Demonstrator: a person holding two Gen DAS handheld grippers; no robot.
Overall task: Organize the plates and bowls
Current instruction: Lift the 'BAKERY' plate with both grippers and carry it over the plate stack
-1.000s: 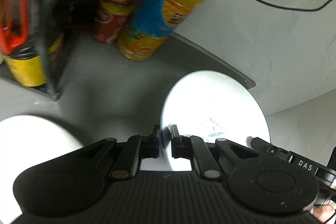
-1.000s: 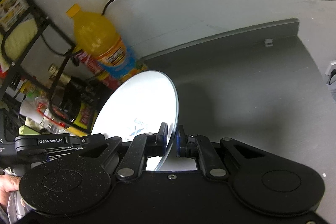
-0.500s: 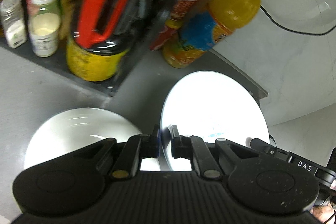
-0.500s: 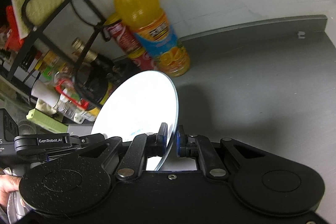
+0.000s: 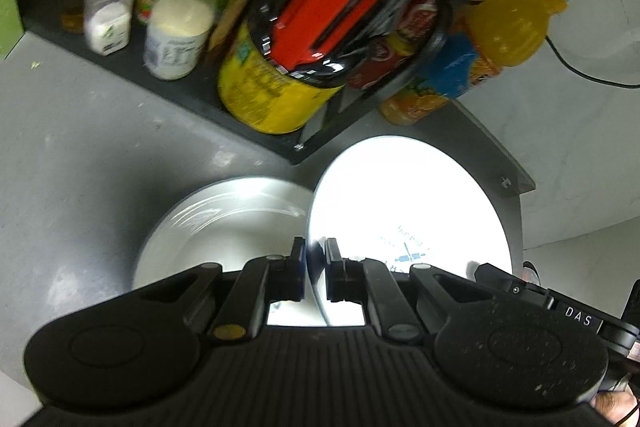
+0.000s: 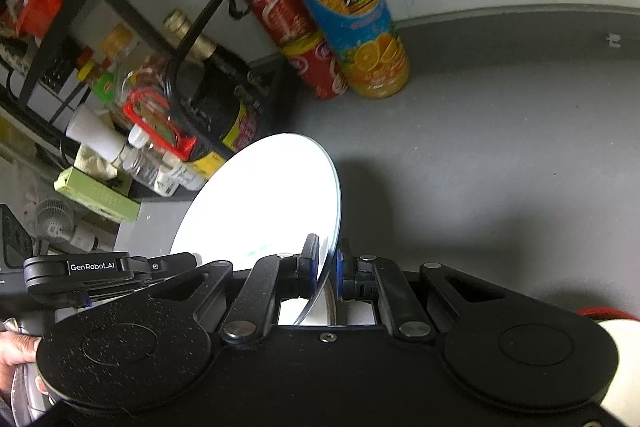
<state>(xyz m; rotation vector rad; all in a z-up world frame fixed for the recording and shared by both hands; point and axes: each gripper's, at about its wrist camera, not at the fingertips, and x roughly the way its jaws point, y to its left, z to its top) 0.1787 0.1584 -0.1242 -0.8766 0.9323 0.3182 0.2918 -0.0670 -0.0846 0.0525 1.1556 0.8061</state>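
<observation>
At the left of the left wrist view a white bowl (image 5: 224, 223) rests on the grey desk (image 5: 80, 147), and the plate (image 5: 404, 223) is carried just beside and partly above it, tilted on edge, probably so it can be laid flat on or near that bowl. The left gripper (image 5: 314, 267) has its jaws clenched on the plate's near rim; the right gripper (image 6: 328, 267) pinches the opposite rim, so the two share the load and keep the disc from swinging. Behind stand a black rack (image 5: 280, 131) of jars and an orange juice bottle (image 6: 352, 23) against the wall. Readable writing: "DAS" on the right gripper's body, "GenRobot.AI" on the left's; the bottle label's characters are too small to read.
</observation>
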